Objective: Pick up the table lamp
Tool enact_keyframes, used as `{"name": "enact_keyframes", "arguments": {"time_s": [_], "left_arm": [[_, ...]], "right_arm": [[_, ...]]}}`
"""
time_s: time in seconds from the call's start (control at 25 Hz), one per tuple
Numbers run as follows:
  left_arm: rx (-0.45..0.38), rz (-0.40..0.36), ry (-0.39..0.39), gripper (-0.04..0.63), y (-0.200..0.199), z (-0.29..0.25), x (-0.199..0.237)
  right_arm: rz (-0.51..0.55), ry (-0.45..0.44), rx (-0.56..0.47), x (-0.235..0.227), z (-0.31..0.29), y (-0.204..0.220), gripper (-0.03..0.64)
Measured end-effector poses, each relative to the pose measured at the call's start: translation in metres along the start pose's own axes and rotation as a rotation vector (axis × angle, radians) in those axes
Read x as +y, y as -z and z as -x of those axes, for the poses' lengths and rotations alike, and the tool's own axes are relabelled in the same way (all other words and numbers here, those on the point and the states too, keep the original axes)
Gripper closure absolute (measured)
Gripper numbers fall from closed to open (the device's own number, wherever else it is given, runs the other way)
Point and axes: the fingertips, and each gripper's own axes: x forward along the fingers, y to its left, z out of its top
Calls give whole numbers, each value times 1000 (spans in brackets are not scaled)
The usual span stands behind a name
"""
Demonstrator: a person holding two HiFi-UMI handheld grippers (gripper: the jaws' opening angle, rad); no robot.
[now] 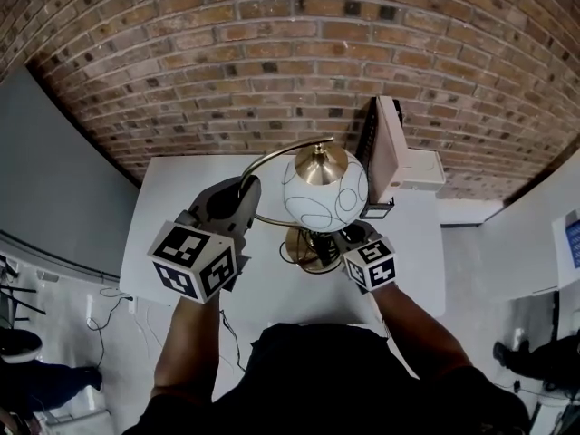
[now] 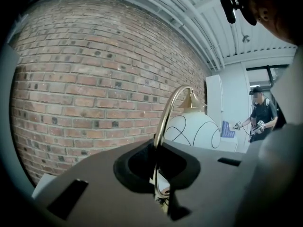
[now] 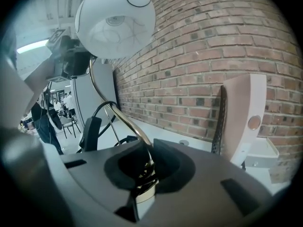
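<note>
The table lamp has a white globe shade (image 1: 324, 193) with thin black lines, a brass cap, a curved brass arm (image 1: 272, 157) and a round brass base (image 1: 313, 250). My left gripper (image 1: 243, 190) is shut on the curved arm to the left of the shade. The left gripper view shows the arm (image 2: 165, 122) running up out of the closed jaws of the left gripper (image 2: 158, 176) to the shade (image 2: 194, 131). My right gripper (image 1: 352, 236) is shut on the brass stem (image 3: 124, 122) low down near the base. Seen from the right gripper (image 3: 144, 174), the shade (image 3: 116, 20) hangs overhead.
A white table (image 1: 181, 211) lies below, against a brick wall (image 1: 272, 62). A white boxy device (image 1: 391, 152) with a black panel stands at the back right. The lamp's black cord (image 3: 102, 110) with its switch (image 3: 90, 131) trails left. A person (image 2: 260, 119) stands far off.
</note>
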Motion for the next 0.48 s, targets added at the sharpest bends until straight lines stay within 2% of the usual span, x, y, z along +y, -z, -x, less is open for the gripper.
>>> {"name": "enact_keyframes", "arguments": {"time_s": [0.48], "left_arm": [[37, -25, 14, 591, 7, 9, -13]], "right_arm": [[-28, -8, -1, 13, 4, 13, 580]]}}
